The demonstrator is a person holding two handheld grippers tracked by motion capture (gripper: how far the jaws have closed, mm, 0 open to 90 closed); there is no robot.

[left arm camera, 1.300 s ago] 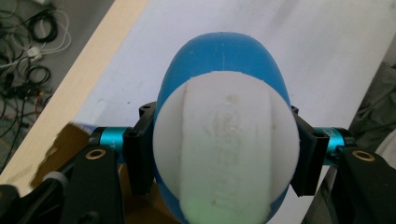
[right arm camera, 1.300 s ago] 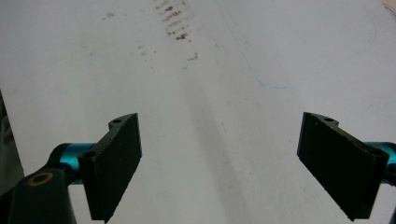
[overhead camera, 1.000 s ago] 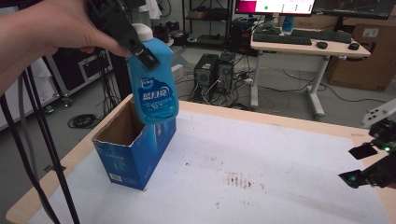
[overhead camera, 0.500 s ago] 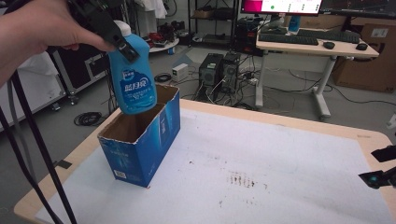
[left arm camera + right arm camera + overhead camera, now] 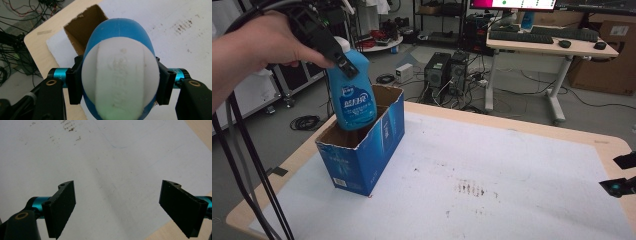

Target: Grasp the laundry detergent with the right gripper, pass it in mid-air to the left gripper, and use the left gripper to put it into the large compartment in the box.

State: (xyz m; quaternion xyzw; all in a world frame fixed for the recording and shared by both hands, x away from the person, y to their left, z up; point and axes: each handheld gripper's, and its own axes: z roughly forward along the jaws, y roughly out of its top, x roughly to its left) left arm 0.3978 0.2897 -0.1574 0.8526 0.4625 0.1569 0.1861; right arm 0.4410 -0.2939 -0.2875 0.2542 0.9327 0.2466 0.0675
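Left gripper (image 5: pixel 343 64) clamps one blue detergent bottle (image 5: pixel 354 97), its base dipping into one open blue cardboard box (image 5: pixel 384 132). Right gripper (image 5: pixel 117 207) gapes wide, holding nothing, above the tabletop (image 5: pixel 512 165).

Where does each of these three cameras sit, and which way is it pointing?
High view: above the table's near side, facing forward and down; a hand lowers the blue bottle into the blue carton.
Left gripper view: on the left gripper, facing down on the bottle's white cap; both views share bottle and carton.
Right gripper view: on the right gripper, jaws apart over the table.

A lab or office workspace is shown. Desks with a monitor (image 5: pixel 512 4) and keyboards (image 5: pixel 542 35) are seen at one o'clock, tower computers (image 5: pixel 447 75) and floor cables (image 5: pixel 307 121) at twelve
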